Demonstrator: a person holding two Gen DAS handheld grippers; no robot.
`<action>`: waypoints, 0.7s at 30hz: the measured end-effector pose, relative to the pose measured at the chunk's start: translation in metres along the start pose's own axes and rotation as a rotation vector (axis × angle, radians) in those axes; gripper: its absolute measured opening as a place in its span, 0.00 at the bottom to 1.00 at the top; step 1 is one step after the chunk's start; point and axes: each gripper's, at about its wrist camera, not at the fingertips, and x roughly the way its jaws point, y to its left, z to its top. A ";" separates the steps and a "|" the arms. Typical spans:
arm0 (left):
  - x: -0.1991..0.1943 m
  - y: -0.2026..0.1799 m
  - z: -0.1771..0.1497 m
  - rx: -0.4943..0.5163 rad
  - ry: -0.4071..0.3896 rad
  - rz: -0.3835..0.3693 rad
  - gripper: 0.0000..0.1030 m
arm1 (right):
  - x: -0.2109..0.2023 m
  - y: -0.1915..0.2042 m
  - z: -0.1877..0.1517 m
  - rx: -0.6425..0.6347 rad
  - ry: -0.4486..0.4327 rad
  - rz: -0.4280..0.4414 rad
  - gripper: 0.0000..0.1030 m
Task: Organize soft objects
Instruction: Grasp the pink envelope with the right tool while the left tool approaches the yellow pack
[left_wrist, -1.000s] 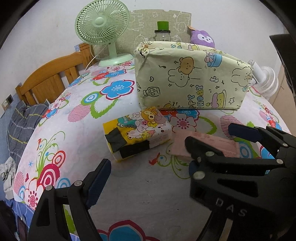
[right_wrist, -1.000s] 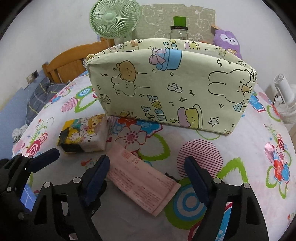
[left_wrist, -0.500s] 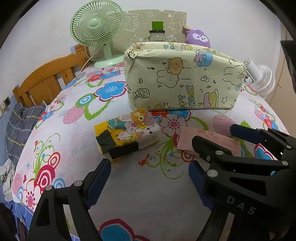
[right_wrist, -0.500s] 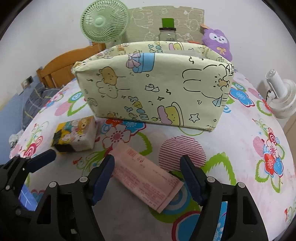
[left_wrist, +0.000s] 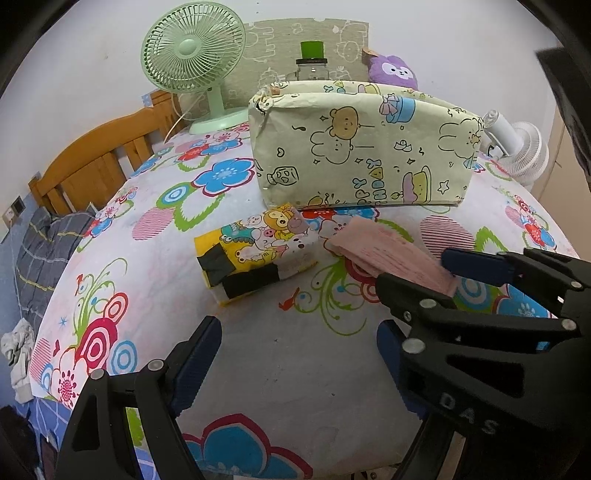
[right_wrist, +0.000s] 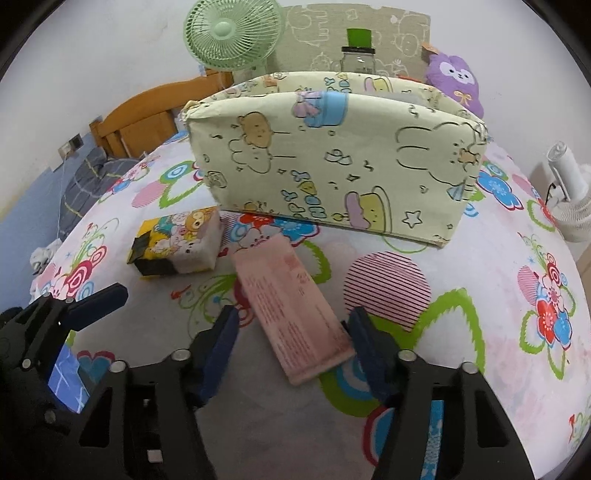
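Observation:
A pink tissue pack lies on the flowered tablecloth, its near end between the two open fingers of my right gripper, which does not squeeze it. It also shows in the left wrist view, partly hidden behind my right gripper. A yellow cartoon tissue pack lies to its left, also seen in the right wrist view. A pale yellow cartoon-print fabric bin stands open-topped behind both packs, also in the left wrist view. My left gripper is open and empty over bare cloth.
A green desk fan, a glass jar with a green lid and a purple plush toy stand behind the bin. A white fan lies at the right. A wooden bed frame is beyond the table's left edge.
My right gripper has moved forward and left so the pink pack's near end now sits between its fingers. The left gripper has shifted slightly; both packs stay in place.

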 end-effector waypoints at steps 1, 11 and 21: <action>0.000 0.000 0.000 -0.001 -0.001 -0.002 0.85 | 0.001 0.001 0.001 -0.005 0.000 -0.006 0.56; 0.004 0.013 0.007 -0.026 -0.005 0.007 0.85 | 0.007 0.010 0.015 -0.046 -0.014 -0.024 0.56; 0.009 0.014 0.010 -0.028 0.004 -0.010 0.85 | 0.017 0.012 0.017 -0.039 0.011 -0.035 0.43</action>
